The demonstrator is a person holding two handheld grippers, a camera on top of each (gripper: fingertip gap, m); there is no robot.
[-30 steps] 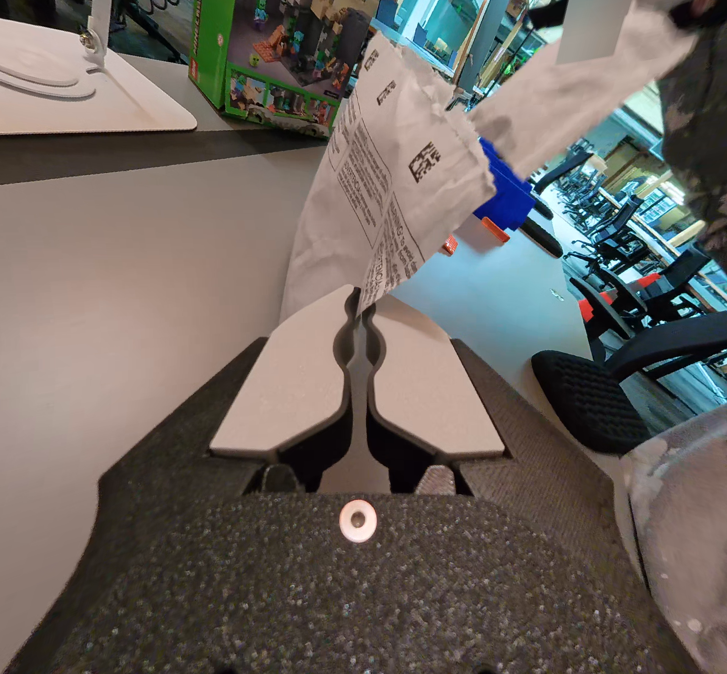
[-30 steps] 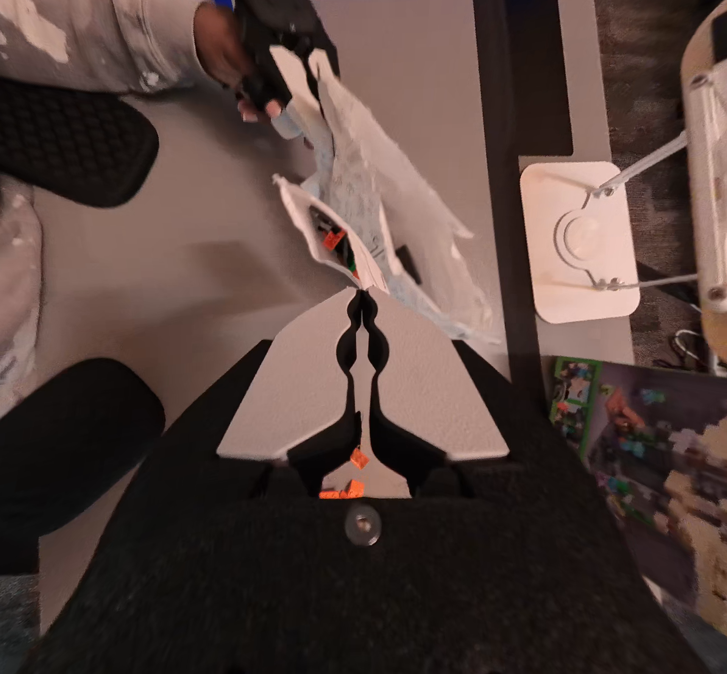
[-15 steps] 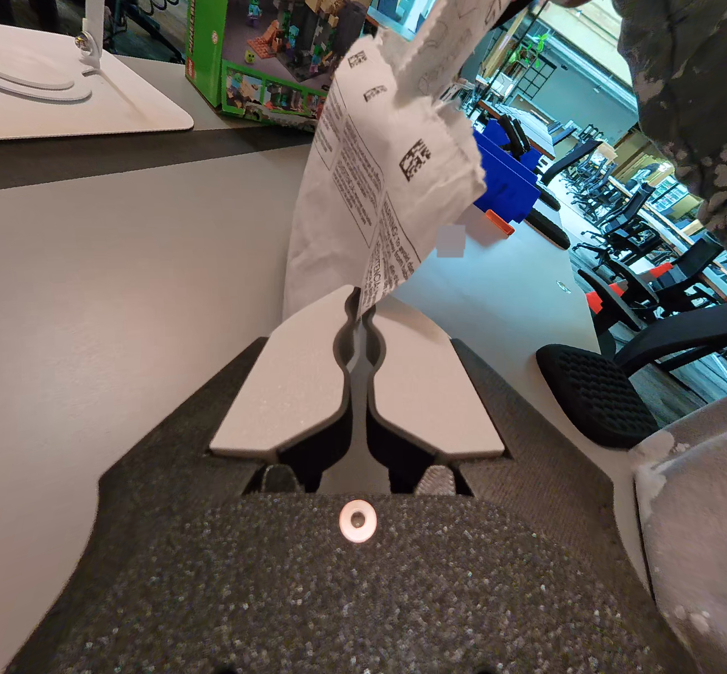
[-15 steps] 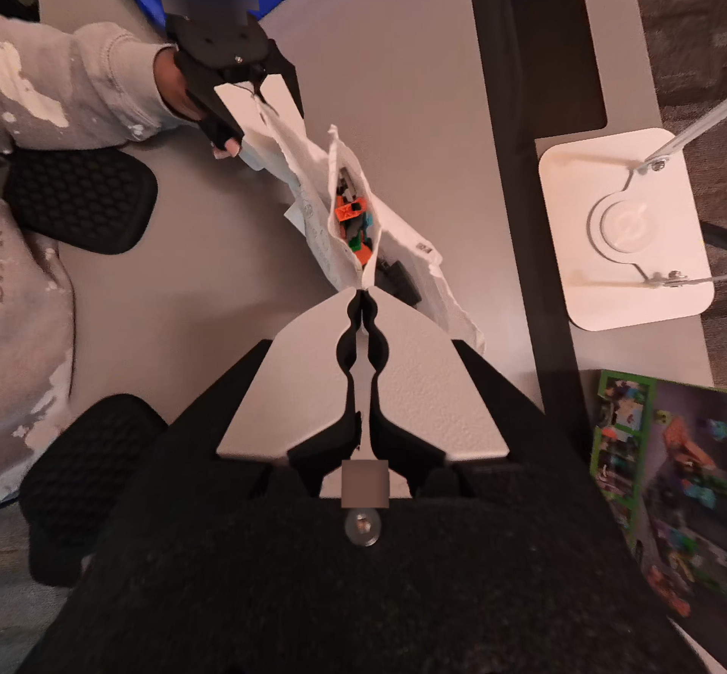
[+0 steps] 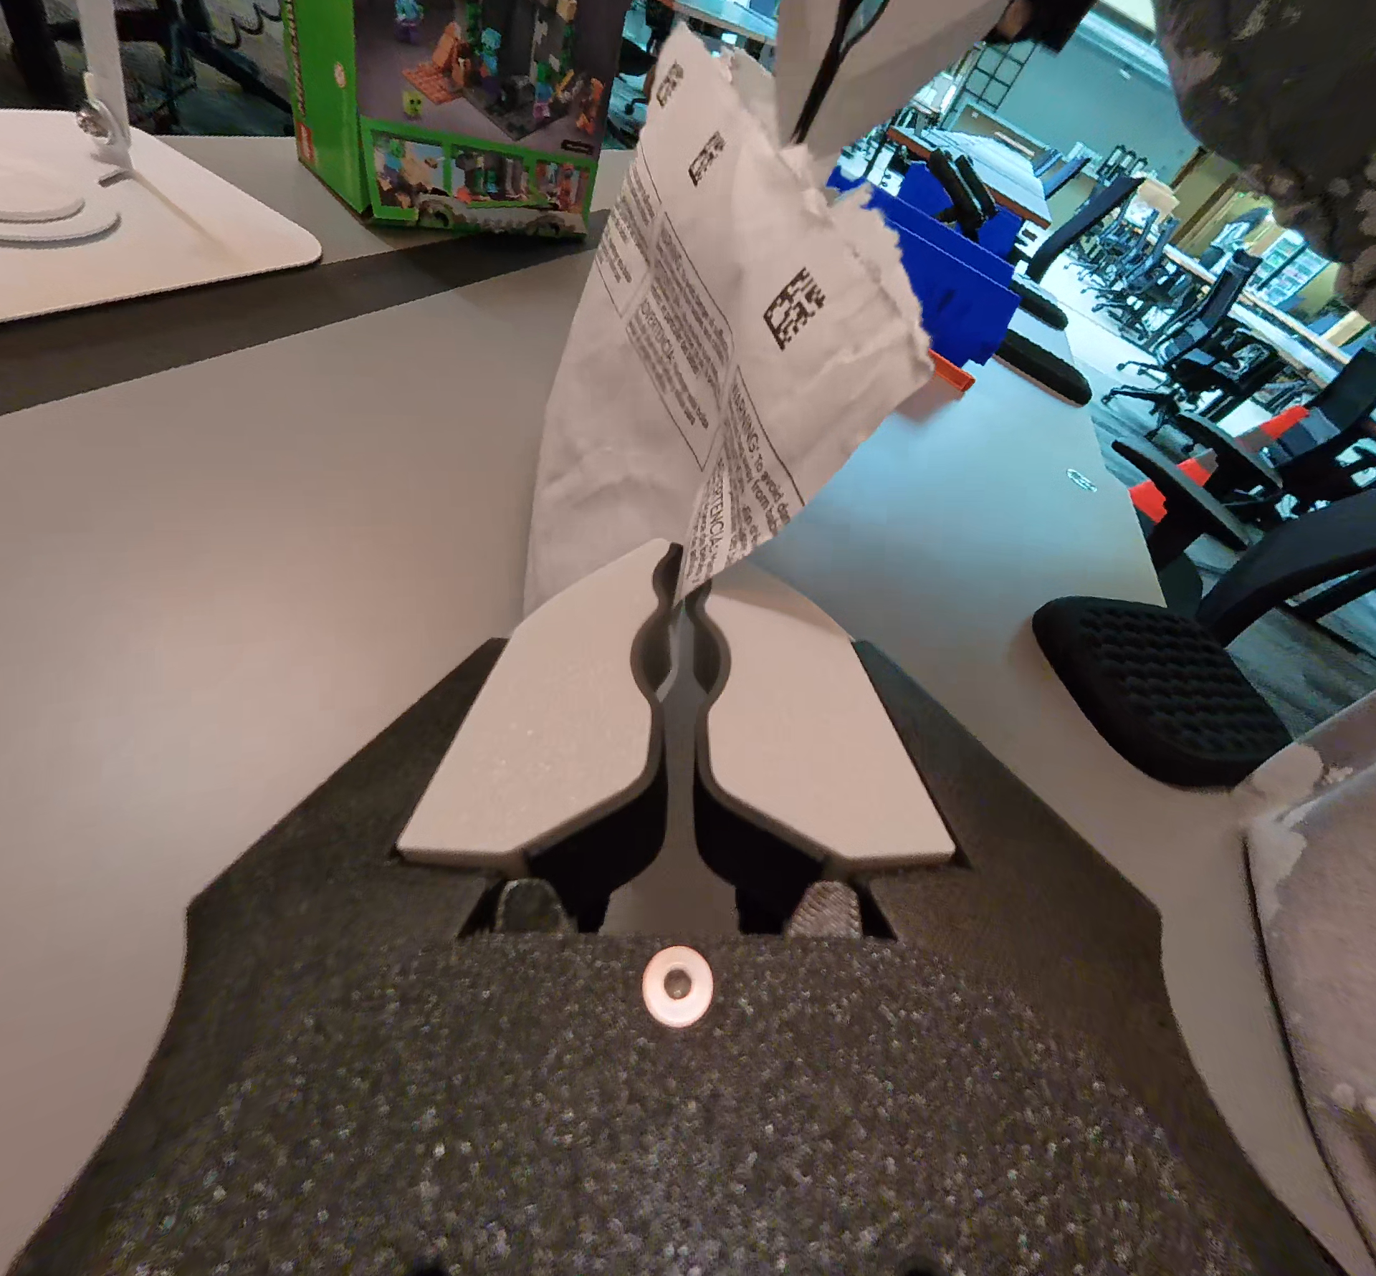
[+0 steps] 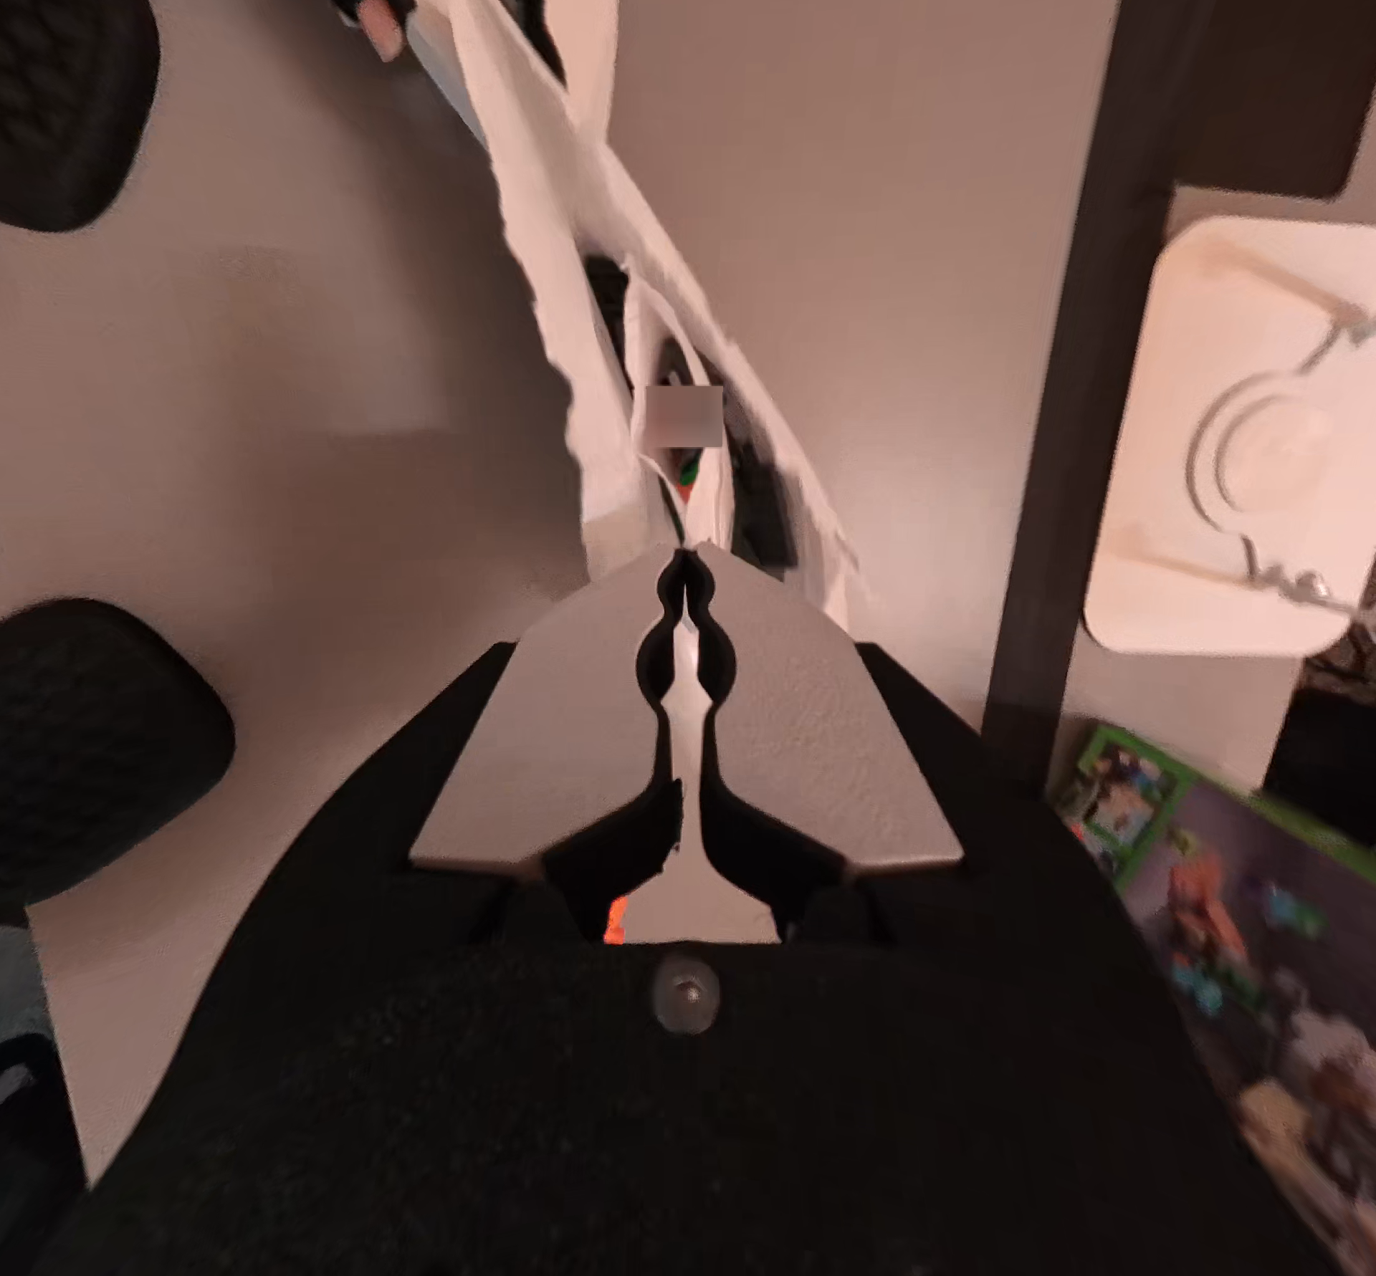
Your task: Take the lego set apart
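Grey tabletop (image 5: 223,570) with a dark strip (image 5: 223,339) across its far side. White stand base (image 5: 149,250) at far left. Blue bin (image 5: 960,287) at far right. Black chair armrest (image 5: 1161,689) near right. Office chairs (image 5: 1228,347) fill the background.

Open-plan office: ahead and to the right of the hand-held gripper (image 5: 681,589), rows of black swivel chairs (image 5: 1221,317) and long desks (image 5: 968,146) recede; a pale grey surface (image 5: 260,533) lies beneath it.
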